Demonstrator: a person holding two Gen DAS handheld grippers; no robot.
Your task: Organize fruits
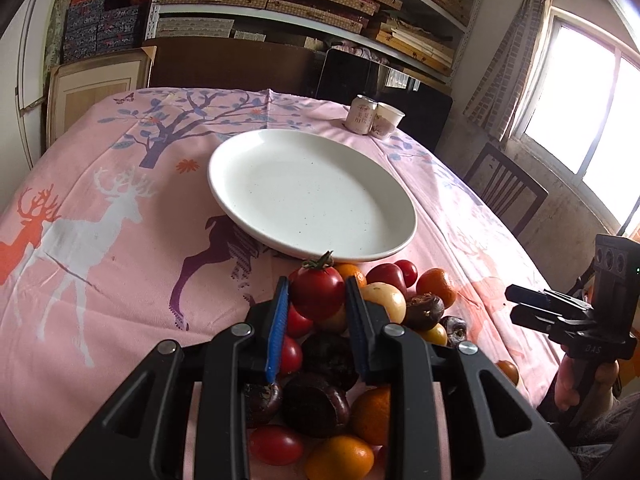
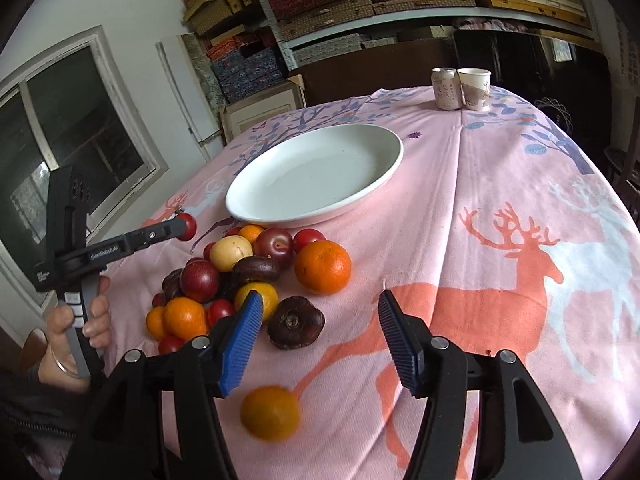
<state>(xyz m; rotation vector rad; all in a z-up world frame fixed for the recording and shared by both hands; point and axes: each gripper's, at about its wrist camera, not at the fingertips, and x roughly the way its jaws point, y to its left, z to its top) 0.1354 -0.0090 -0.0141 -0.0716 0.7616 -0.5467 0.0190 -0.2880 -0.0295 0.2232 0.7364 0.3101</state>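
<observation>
My left gripper [image 1: 317, 292] is shut on a red tomato [image 1: 316, 291] with a green stem and holds it above the fruit pile [image 1: 320, 380], short of the white plate [image 1: 256, 148]. In the right wrist view the left gripper [image 2: 185, 227] shows at the left with the tomato [image 2: 188, 227], left of the plate [image 2: 384, 168]. My right gripper [image 2: 320, 316] is open and empty above the cloth. A dark chestnut-like fruit [image 2: 295, 322] lies between its fingers and a small orange [image 2: 270, 412] lies below them. A larger orange [image 2: 323, 266] sits at the pile's right.
A can [image 2: 445, 88] and a paper cup [image 2: 474, 88] stand at the table's far edge. The table has a pink deer-print cloth [image 2: 520, 280]. A chair [image 1: 504, 192] stands at the right side. Shelves of boxes fill the back wall.
</observation>
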